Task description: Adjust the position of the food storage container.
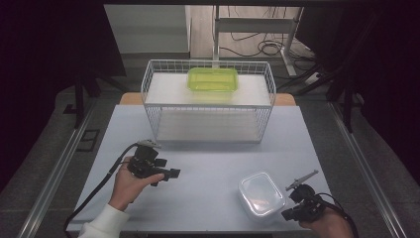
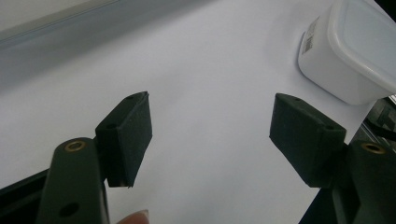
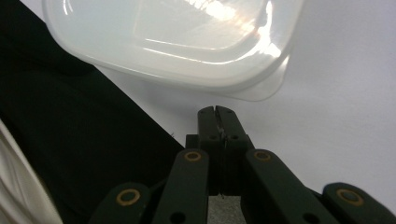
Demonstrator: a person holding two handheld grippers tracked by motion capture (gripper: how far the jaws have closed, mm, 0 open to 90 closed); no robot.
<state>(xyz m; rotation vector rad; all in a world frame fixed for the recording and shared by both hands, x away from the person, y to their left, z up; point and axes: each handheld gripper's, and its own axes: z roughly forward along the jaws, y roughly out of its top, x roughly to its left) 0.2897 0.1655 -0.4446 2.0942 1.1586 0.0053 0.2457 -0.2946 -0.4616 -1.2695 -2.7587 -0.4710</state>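
Observation:
A clear plastic container with a white lid sits on the table near the front right corner; the same container shows at the top right of the left gripper view and close ahead in the right gripper view. My right gripper is shut with its jaws pressed together and nothing between them, just short of the lid's corner tab. My left gripper is held above the table at the left, its jaws standing wide apart over bare table. A green lidded container rests on top of the wire rack.
The white wire rack stands at the back middle of the table, with an open lower shelf. The table's front edge runs just below both hands. Cables trail from each gripper. Table legs and cords lie on the floor behind.

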